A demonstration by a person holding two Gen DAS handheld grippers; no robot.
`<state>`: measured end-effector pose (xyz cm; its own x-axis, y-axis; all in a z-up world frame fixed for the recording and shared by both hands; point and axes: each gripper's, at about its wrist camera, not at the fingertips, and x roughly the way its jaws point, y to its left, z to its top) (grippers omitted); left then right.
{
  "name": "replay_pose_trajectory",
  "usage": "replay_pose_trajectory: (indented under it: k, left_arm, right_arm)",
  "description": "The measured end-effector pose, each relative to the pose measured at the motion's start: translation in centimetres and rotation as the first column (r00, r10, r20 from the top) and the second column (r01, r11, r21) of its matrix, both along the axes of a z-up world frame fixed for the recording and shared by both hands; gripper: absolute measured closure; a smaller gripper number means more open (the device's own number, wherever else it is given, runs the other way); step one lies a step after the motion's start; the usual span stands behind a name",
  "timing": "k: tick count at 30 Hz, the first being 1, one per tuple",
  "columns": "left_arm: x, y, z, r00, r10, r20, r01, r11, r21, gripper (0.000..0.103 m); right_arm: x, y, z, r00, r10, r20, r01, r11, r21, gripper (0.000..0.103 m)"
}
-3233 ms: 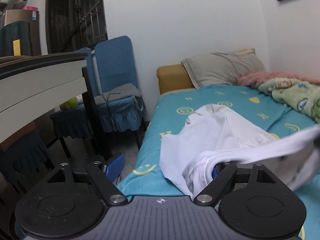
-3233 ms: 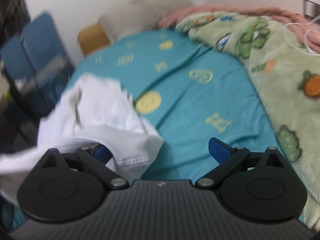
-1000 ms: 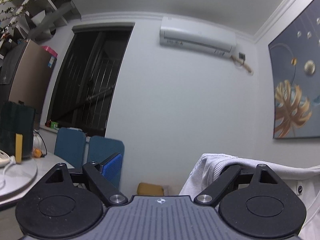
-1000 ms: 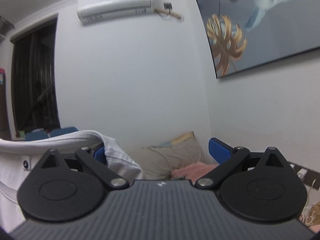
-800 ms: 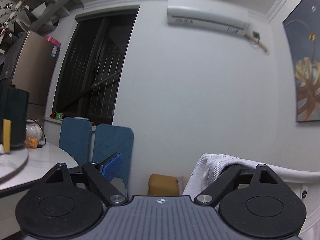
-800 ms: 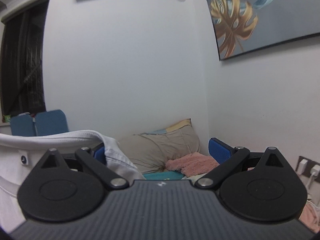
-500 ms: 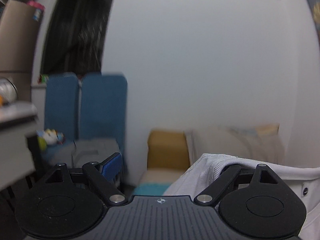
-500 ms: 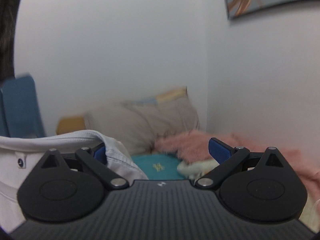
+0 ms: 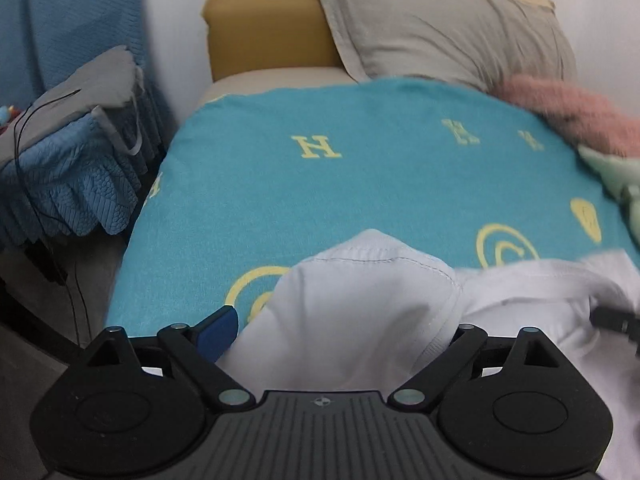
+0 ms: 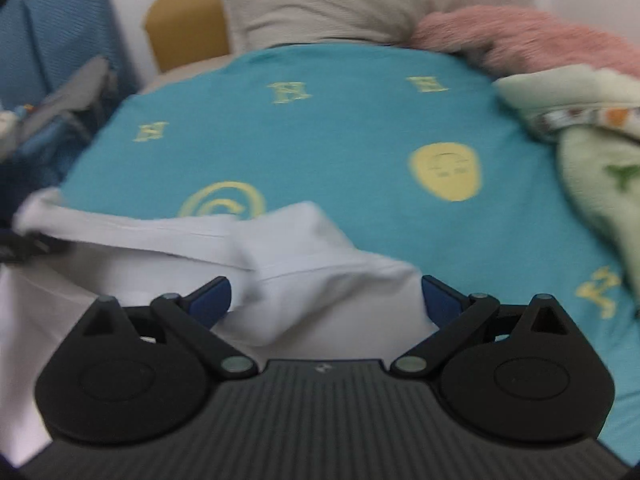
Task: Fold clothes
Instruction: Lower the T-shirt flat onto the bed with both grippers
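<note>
The white garment (image 9: 360, 312) is seen low over the near part of the bed (image 9: 360, 184), on its teal cover, and it is stretched between the two grippers. No finished fold is visible in it: one hemmed edge runs sideways from gripper to gripper, and a loose corner is bunched in front of each one. It is judged that the cloth is only being spread out, so the folding itself is left.

The fingers of the left gripper (image 9: 344, 332) stand wide apart, with cloth lying between them; whether any of it is pinched cannot be told. The same is seen at the right gripper (image 10: 326, 300): the blue fingers are spread and the cloth lies between them.

Half a second ago both cameras were pointed at the wall and the pillow, with the garment held up high. Now the grippers are tilted down toward the bed and the garment is brought down to it.
</note>
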<state>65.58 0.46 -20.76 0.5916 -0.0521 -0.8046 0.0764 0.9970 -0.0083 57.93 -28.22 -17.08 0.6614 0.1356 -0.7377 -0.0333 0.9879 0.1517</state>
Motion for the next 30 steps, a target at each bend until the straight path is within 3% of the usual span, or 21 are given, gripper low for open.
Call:
replay_pose_trajectory:
  k: [4,8,10,14,20,25,30]
  left_arm:
    - [-1.7,1.7,2.3,0.999,-0.025,0.025,0.028,0.992,-0.124,0.001]
    - [-5.8,2.8,5.3,0.993,-0.001,0.118,0.02,0.987,-0.157,0.0]
    - [-8.7,2.7,6.7,0.984,-0.009,0.175,0.032,0.991,-0.131,0.0]
    - [-15.9,3.3,9.5,0.962,0.005,0.272,0.028,0.993,-0.119,0.0]
    - [-31.2,2.9,14.6,0.924,0.083,0.373,-0.043,0.993,-0.115,0.0]
    - [-40.3,4.7,16.6,0.919,0.135,0.371,-0.078,0.983,-0.164,0.002]
    - [-48.0,7.6,17.6,0.913,0.201,0.356,-0.124,0.966,-0.228,0.005]
  right_arm:
    - [-1.0,0.7,2.4,0.999,0.004,0.044,-0.008,0.996,0.09,0.002]
    - [-4.0,2.2,5.0,0.993,-0.026,0.114,0.021,0.999,0.044,0.002]
    - [-6.6,2.8,6.3,0.987,-0.035,0.159,0.032,0.999,0.023,0.002]
    - [-14.3,3.6,9.4,0.97,-0.058,0.235,0.051,0.998,0.034,0.002]
    - [-27.7,4.3,13.4,0.951,-0.099,0.292,0.067,0.991,0.118,0.002]
    - [-37.2,4.6,16.6,0.936,-0.139,0.325,0.088,0.982,0.167,0.002]
    - [-43.5,3.9,18.1,0.933,-0.188,0.305,0.12,0.966,0.228,0.002]
